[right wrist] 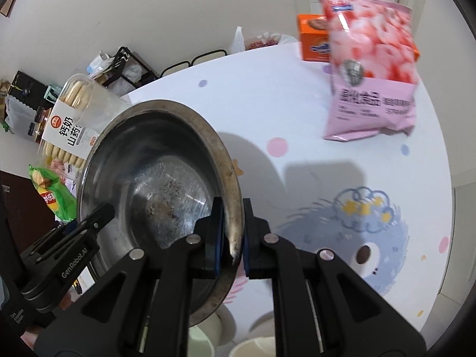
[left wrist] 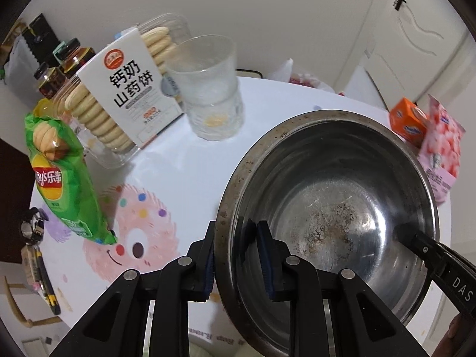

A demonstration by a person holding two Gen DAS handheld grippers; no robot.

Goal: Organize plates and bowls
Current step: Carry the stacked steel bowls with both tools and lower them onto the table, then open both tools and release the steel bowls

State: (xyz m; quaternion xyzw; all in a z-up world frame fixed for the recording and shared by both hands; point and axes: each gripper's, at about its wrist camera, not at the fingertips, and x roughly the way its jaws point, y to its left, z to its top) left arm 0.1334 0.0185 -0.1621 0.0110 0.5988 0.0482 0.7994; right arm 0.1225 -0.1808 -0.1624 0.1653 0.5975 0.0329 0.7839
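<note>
1. Both grippers are on the steel bowl (left wrist: 327,208), and it hangs tilted above the white table (left wrist: 184,160), clear of the top.
2. The left gripper (left wrist: 238,255) is clamped on the bowl's rim, one pad inside the wall and one outside.
3. The right gripper (right wrist: 232,238) is pinched tight on the opposite rim.
4. The bowl's inside bottom carries a brown crusted patch.
5. Behind it stand a clear glass (left wrist: 208,89) and a biscuit box (left wrist: 119,95); a green chip bag (left wrist: 65,178) sits at the table's edge.
6. On the other side lie a pink snack bag (right wrist: 372,68) and an orange carton (right wrist: 312,38).
</note>
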